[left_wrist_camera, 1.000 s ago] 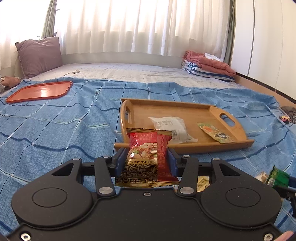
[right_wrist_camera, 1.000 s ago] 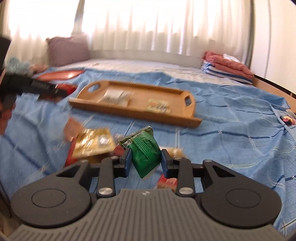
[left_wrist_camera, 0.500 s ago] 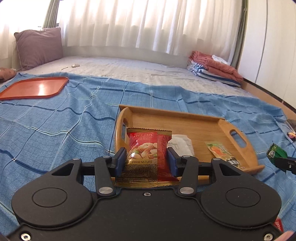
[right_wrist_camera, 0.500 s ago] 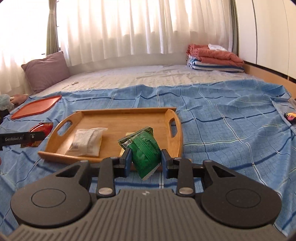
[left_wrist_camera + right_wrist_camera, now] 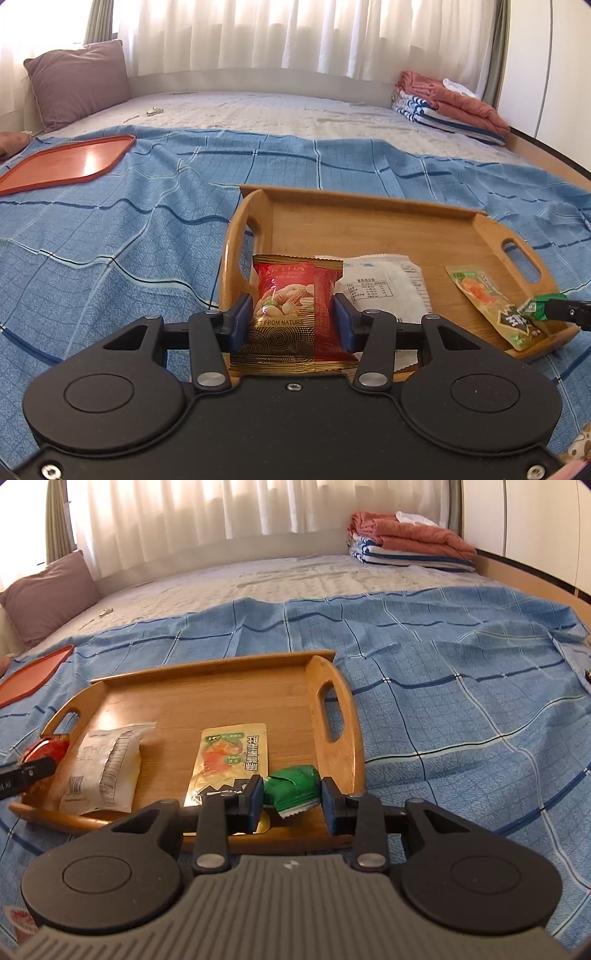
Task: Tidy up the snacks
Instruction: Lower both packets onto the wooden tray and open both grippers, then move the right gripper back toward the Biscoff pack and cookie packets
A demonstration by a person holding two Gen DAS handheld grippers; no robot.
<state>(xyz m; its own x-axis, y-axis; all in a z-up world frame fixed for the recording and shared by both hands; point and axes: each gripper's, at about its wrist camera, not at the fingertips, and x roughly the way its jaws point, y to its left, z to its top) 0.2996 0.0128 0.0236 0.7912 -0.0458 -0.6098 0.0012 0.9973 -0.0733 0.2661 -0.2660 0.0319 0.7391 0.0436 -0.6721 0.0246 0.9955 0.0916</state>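
**Both grippers loaded, over the near edge of the tray**

Left gripper (image 5: pixel 291 321): jaws clamped on a red nut packet (image 5: pixel 291 306), held upright. Its lower edge is cut off behind the gripper body. The packet sits in front of the tray's left handle, so part of that handle is hidden.

Right gripper (image 5: pixel 291 799): jaws clamped on a crumpled green packet (image 5: pixel 293 786). Print on it is unreadable. In the left view only its fingertips and the green packet show, at the right edge over the tray's near corner.

Wooden tray (image 5: pixel 221 698) lies on the blue checked sheet (image 5: pixel 443 709) of the bed. Inside it: a white packet (image 5: pixel 103 768) at the left, and a flat orange-and-green sachet (image 5: pixel 231 760) beside it. The sachet's near end is covered by the right gripper's left finger.

Red tray (image 5: pixel 66 166) lies well apart, far left, cut off by the frame. Pillow (image 5: pixel 77 81) and folded blankets (image 5: pixel 450 107) sit at the far side of the bed. Bottom-left corner of the right view: part of another snack, too cropped to identify.
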